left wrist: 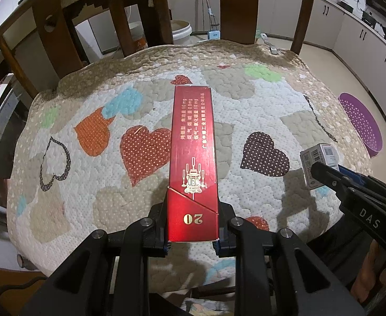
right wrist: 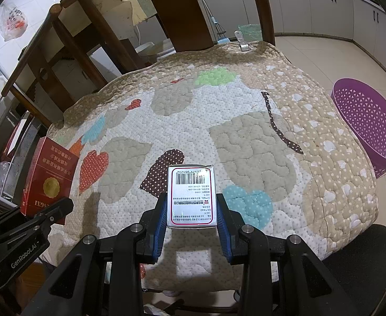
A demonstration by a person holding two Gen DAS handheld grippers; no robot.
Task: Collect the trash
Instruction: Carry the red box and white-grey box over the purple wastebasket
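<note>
Above the heart-patterned quilt (left wrist: pixel 245 110), the left gripper (left wrist: pixel 192 237) squeezes a red box (left wrist: pixel 192 158) marked "20", and the right gripper (right wrist: pixel 191 221) squeezes a white box (right wrist: pixel 191 197) with a barcode. I think both should go to the purple basket (right wrist: pixel 372 121) on the floor, far right. Keep the squeeze tight. One gripper reads "GenRobot.AI".

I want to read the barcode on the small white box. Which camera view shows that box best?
The right wrist view: the white box fills the centre, its barcode label facing the camera, clamped in the right gripper. The left wrist view shows the box only small and angled at the right edge, partly hidden.
</note>
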